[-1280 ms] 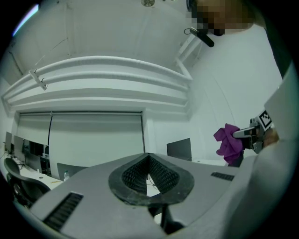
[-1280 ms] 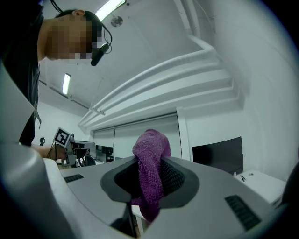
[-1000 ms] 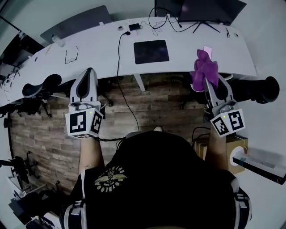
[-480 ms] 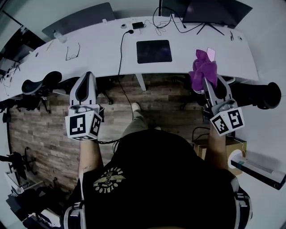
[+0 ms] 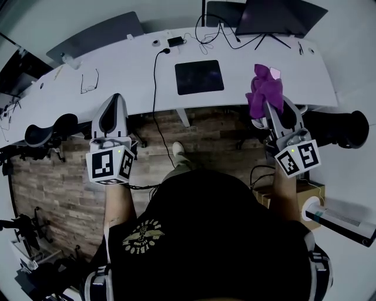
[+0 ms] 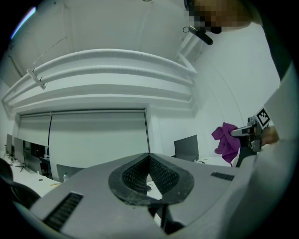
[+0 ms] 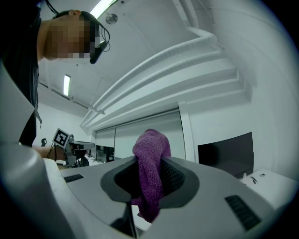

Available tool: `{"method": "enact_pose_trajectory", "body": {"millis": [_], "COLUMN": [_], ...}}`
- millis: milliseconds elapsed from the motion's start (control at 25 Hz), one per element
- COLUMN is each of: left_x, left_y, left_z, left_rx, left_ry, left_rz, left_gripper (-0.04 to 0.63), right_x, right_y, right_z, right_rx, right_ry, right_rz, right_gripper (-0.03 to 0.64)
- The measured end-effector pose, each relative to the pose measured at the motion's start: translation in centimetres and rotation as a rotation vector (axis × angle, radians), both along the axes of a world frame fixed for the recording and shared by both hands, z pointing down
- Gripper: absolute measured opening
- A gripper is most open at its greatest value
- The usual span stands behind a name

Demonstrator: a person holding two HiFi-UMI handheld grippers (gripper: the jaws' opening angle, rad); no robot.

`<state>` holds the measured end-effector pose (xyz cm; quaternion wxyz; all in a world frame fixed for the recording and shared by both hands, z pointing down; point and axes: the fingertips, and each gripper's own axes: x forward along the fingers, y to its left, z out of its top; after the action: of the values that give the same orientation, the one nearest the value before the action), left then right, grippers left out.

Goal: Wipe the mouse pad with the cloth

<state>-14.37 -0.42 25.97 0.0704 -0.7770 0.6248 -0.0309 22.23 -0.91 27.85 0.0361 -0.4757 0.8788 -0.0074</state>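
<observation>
Plainly not yet wiping. Grips a crumpled purple cloth (image 7: 150,172) in the right gripper (image 7: 149,182), jaws clamped on its middle, with one bunch bulging above the black ribbed pads and a tail hanging below them. Carries that cloth (image 5: 265,90) raised in the air, to the right of the dark rectangular mouse pad (image 5: 199,77) and well apart from it, touching nothing but the right gripper (image 5: 271,110).

Raises the left gripper (image 5: 114,97) to the left of the mouse pad, also well apart from it and level with the other gripper. Shows, in the left gripper view, the jaws of the left gripper (image 6: 149,163) brought together at the tips with nothing between them. Catches there too the purple cloth (image 6: 227,142), off to the right.

Looks down on the mouse pad lying flat and bare on a long white curved desk (image 5: 129,76). Takes in a black cable (image 5: 155,88) running down the desk just left of the mouse pad, thin-framed glasses (image 5: 88,80) farther left of it, and a dark monitor (image 5: 276,14) beyond it to the right. Glimpses a small pale pink slab (image 5: 274,72) right of the mouse pad, partly behind the cloth; cannot tell what. Stands over a wood-plank floor (image 5: 59,176) on the near side of the mouse pad.
</observation>
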Motion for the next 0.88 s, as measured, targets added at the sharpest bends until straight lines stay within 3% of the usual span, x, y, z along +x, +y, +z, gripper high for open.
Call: {"method": "enact_pose_trajectory", "body": {"millis": [240,480,640,880], "left_x": [-0.8,-0.3,-2.0,-3.2], "left_y": [-4.0,-4.7,-9.1,-12.6], "left_z": [0.3,0.3,1.2,1.0], "left_rx": [-0.014,-0.022,-0.053,-0.060], "left_ry": [0.002,-0.007,-0.002,0.002], "left_rz": [0.001,0.012,0.013,0.038], "left_gripper": [0.002,0.002,0.002,0.002], "right_x": [-0.6,-0.8,-2.7,-4.0], "right_y": [-3.8,-4.3,-8.8,-11.4], "right_z": [0.1,0.3,0.8,0.6], "right_rx": [-0.009,-0.014,-0.042,-0.057], "right_ry": [0.002,0.001,0.009,0.012], "right_rz": [0.009,0.004,-0.001,0.022], "right_gripper": [0.092,0.092,0.092,0.092]}}
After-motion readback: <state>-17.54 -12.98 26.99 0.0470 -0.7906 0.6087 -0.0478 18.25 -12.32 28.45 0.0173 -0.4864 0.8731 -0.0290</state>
